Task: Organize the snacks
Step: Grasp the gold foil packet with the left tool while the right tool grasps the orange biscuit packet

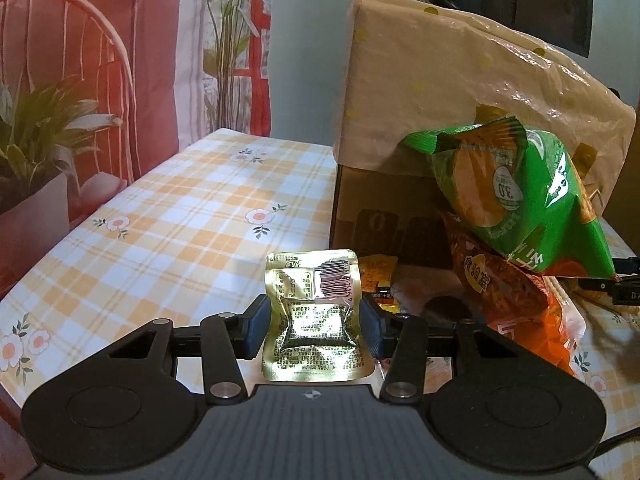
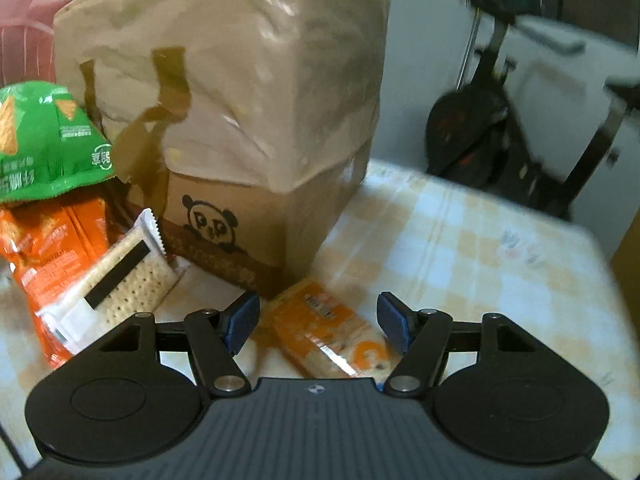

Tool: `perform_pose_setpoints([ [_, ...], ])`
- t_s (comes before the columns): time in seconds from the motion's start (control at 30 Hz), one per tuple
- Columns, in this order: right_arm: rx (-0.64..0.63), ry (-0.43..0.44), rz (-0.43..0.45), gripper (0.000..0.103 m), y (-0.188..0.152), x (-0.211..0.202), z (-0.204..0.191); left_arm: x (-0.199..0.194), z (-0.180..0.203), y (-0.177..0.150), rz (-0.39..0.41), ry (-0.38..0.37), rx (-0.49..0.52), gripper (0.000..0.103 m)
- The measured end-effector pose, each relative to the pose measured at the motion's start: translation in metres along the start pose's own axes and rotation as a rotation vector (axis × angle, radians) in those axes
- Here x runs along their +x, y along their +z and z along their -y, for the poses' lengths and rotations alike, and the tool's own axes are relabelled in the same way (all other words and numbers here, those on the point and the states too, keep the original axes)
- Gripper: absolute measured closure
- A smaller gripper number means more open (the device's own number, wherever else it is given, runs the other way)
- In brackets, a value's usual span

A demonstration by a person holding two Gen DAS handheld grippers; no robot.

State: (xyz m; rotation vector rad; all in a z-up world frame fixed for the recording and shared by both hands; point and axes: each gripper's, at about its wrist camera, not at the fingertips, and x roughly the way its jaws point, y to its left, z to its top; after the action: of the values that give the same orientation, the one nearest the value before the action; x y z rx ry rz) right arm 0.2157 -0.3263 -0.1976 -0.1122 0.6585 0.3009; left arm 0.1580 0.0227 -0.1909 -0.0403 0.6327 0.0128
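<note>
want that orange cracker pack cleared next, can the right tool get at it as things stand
Probably yes. The right tool stands open with the orange cracker pack lying flat on the tablecloth between its fingers, nothing on top. The cardboard box sits close behind, which may limit pushing further forward.

2 close wrist views angled down along each tool, sharing the cardboard box.

Right wrist view motion-blurred: stand past the surface's far edge unreadable. Orange chip bag half hidden under green chip bag; small packets behind gold pouch too covered to identify. Box mostly hidden under tan plastic cover.
</note>
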Motion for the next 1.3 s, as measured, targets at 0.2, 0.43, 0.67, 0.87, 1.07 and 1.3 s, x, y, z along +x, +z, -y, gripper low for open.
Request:
perform_pose_setpoints([
  [0.2, 0.073, -0.053, -0.005, 0.032, -0.006, -0.006, -0.004, 0.000, 0.000, -0.001, -0.006, -0.004, -0.007, 0.052],
  [0.43, 0.258, 0.011, -0.053, 0.032, -0.010, -0.033, -0.005, -0.001, 0.002, -0.002, -0.004, -0.004, -0.002, 0.052],
  [0.67, 0.227, -0.092, -0.036, 0.041, -0.024, -0.028, -0.019, -0.001, 0.002, -0.002, -0.003, -0.001, 0.001, 0.052],
  [0.87, 0.109, -0.173, 0.001, 0.046, -0.030, -0.026, -0.039, 0.001, 0.002, -0.002, -0.010, -0.001, 0.006, 0.052],
  [1.07, 0.168, -0.162, -0.004, 0.057, -0.032, -0.024, -0.027, 0.001, 0.001, -0.003, -0.013, -0.001, 0.005, 0.052],
  [1.3, 0.174, -0.142, 0.007, 0.063, -0.033, -0.027, -0.026, 0.003, 0.002, -0.003, -0.018, -0.001, 0.008, 0.052],
])
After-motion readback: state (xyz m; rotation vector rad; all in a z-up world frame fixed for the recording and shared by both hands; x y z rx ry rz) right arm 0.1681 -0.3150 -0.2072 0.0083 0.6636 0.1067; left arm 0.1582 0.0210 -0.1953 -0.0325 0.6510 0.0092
